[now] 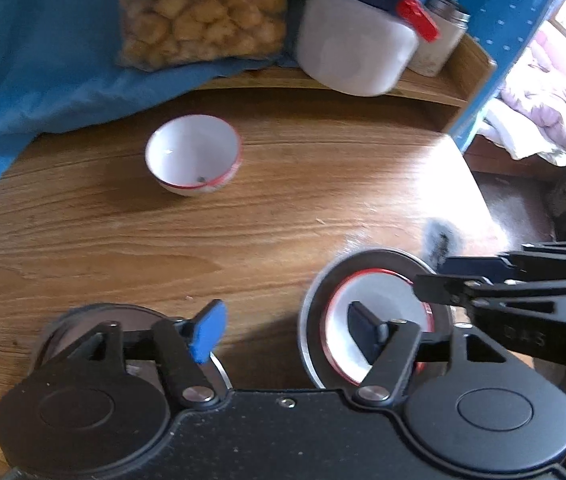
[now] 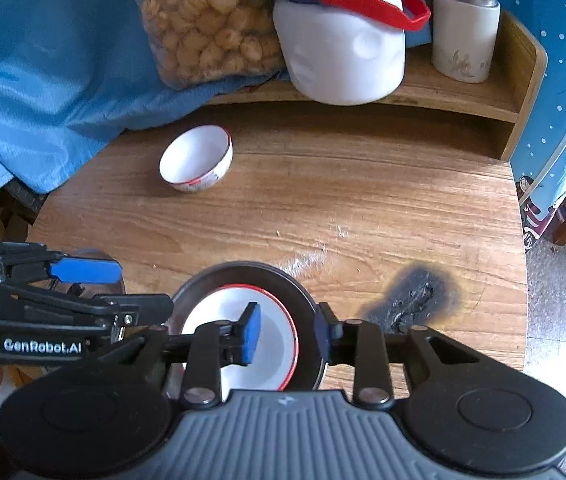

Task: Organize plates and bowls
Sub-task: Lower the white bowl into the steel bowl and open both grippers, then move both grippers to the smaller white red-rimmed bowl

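right gripper (image 2: pixel 287 334) jaws stand part open, straddling the rim of a red-rimmed white bowl (image 2: pixel 271 356) that sits inside a dark metal plate (image 2: pixel 243 276); one blue pad is inside the bowl, the other outside near the plate edge. whether the pads actually touch the rim i cannot tell. left gripper (image 1: pixel 291 328) jaws are wide open and hold nothing, one pad over a second metal plate (image 1: pixel 83 320), the other over the bowl-in-plate (image 1: pixel 363 280) beside it. a second white bowl (image 2: pixel 197 164) lies tilted on the desk (image 2: pixel 363 200), well apart toward the back, near the blue cloth (image 2: pixel 43 80). behind it a shelf carries a snack bag (image 2: pixel 203 32), a white jug (image 2: pixel 343 60) and a thermos (image 2: pixel 465 28).

judgement: the step looks like gripping or releasing the near bowl. to do it well, pinch the bowl wall only, not the plate edge, and keep the left jaws clear of the right ones. mind the burn mark (image 2: pixel 411 296) patch only as uneven surface.
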